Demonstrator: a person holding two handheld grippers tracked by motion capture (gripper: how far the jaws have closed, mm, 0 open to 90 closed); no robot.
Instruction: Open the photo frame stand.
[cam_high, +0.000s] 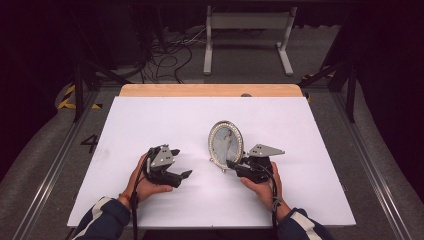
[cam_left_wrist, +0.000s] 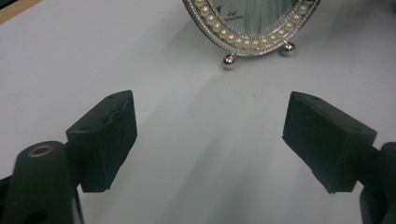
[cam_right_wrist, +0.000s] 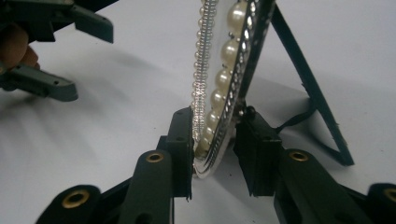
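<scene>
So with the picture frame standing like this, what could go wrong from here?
1. The right gripper straddles the picture frame's rim with a gap at one jaw; drawing away crookedly might tip it.
2. It rests on small ball feet and a thin back strut, so a nudge could topple it.

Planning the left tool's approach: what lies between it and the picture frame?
Nothing: bare white table between the left tool and the picture frame, seen in the left gripper view.

Oval pearl-rimmed frame (cam_high: 226, 143), upright, mid-table
</scene>
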